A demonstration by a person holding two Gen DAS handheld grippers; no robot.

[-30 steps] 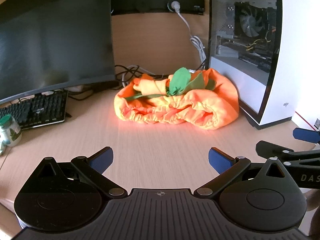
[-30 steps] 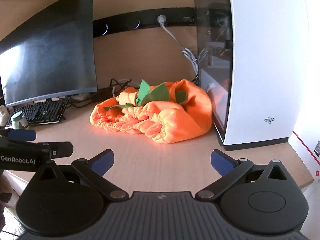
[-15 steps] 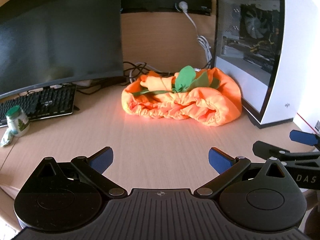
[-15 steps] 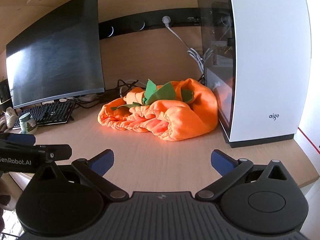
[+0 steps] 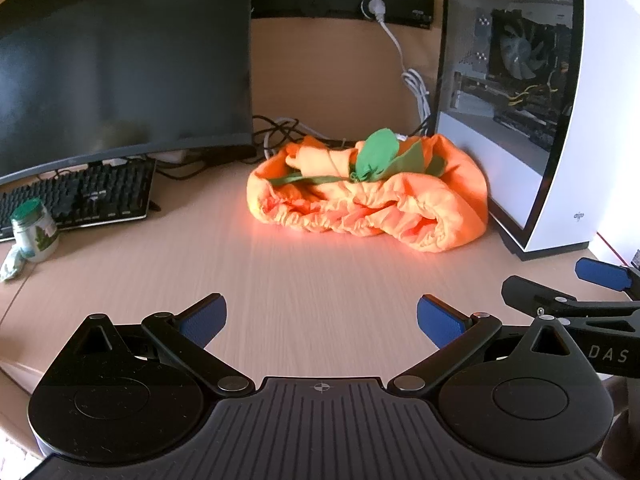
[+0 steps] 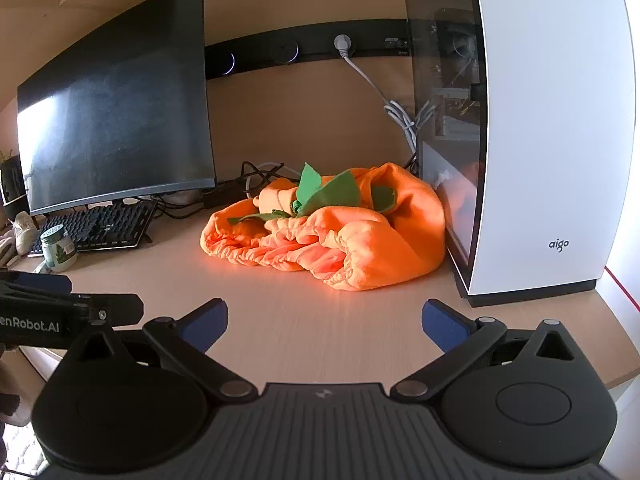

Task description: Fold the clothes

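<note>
A crumpled orange garment with green leaf-shaped pieces (image 5: 372,192) lies in a heap on the wooden desk, against the white PC case; it also shows in the right wrist view (image 6: 332,228). My left gripper (image 5: 320,318) is open and empty, above the desk's near part, well short of the garment. My right gripper (image 6: 325,322) is open and empty, also short of the garment. The right gripper shows at the right edge of the left wrist view (image 5: 576,300), and the left gripper's body shows at the left edge of the right wrist view (image 6: 68,312).
A dark monitor (image 5: 120,68) and a black keyboard (image 5: 80,200) stand at the left. A small green-lidded jar (image 5: 34,230) sits by the keyboard. A white PC case (image 5: 560,112) stands at the right. Cables (image 5: 280,132) lie behind the garment.
Both grippers have drifted slightly: the garment and the desk items have shifted right in both views. Both grippers stay open and nothing has been touched.
</note>
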